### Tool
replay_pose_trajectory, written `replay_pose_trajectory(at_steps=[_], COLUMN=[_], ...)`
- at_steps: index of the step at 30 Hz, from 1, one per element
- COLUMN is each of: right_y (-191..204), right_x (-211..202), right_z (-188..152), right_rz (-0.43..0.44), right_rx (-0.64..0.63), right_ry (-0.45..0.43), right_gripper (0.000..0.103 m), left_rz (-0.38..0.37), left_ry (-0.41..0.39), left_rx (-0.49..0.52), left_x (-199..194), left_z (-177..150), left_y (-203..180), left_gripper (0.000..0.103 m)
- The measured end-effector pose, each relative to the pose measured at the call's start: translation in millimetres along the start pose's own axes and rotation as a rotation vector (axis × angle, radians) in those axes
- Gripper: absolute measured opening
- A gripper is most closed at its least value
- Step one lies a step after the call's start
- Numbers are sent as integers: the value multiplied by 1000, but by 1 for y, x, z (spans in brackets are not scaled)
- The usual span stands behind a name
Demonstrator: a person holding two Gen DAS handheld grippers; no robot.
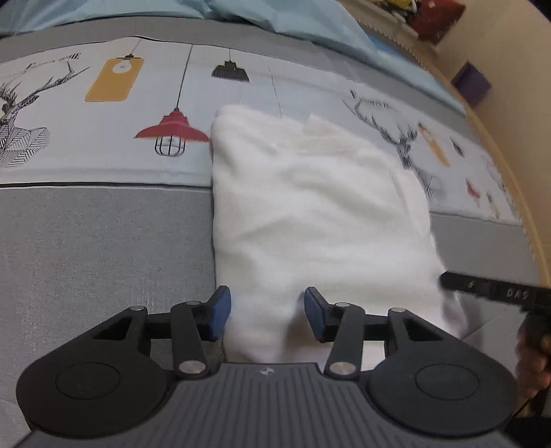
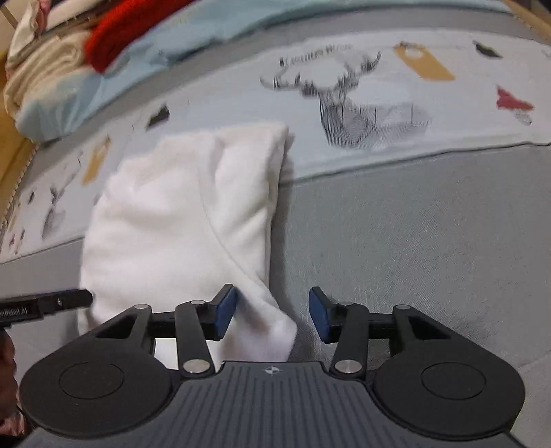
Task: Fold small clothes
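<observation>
A white, fluffy folded garment (image 1: pixel 310 206) lies flat on the grey bedspread. In the left wrist view my left gripper (image 1: pixel 267 312) is open over the garment's near left corner, and the cloth lies loose between the blue pads (image 1: pixel 218 313). In the right wrist view the same garment (image 2: pixel 172 224) sits left of centre. My right gripper (image 2: pixel 272 312) is open over its near right corner, with the cloth tip between the pads but not pinched. Each view catches a black finger of the other gripper at its edge, the right gripper (image 1: pixel 482 289) and the left gripper (image 2: pixel 51 301).
The bedspread (image 1: pixel 103 241) has a pale band printed with deer and hanging lamps behind the garment. A light blue pillow (image 2: pixel 103 79), a red cloth (image 2: pixel 124 31) and cream bedding (image 2: pixel 41 69) lie at the head. A wooden bed edge (image 1: pixel 516 179) runs along the right.
</observation>
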State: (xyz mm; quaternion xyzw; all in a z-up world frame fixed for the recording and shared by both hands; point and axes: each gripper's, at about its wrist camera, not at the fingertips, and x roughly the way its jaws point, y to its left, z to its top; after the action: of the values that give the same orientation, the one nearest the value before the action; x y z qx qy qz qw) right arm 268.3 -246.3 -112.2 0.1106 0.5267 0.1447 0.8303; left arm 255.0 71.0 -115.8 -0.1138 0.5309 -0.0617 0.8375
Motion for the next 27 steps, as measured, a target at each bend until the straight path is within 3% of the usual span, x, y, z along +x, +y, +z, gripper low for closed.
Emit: replay_pose_trajectory(at_steps=[2,4,8,11,17,22,27], right_y=[4,11,24,35,51,70,82], right_x=[3,-10,-64,-104,-147,-169,-168], right_z=[-8,-15,-21,-36,-88,-126,-144], right_rz=[-67,-109,-113,-142,-175,-157,-121], right_rx=[-65,-113,-143,-143,-129,-134,-118], right_ry=[44,25,-138,-235,-313,-381,-349], right_gripper=[48,48,51,65,78,82,86], left_rz=[84,139,172,171,178,153,224], left_ry=[96,106,-72,-184,-384,-391,-388], left_rx=[50,72,131,144,90,26,44], left_x=[12,-1,-64,-107,-166,-174,-171], left_z=[-9,-15,-22,-40,-102,-141,-156], left_y=[-4,-9,-35,-54,-77,-89,-101], left_gripper=[66,65,73,86,91,92,93])
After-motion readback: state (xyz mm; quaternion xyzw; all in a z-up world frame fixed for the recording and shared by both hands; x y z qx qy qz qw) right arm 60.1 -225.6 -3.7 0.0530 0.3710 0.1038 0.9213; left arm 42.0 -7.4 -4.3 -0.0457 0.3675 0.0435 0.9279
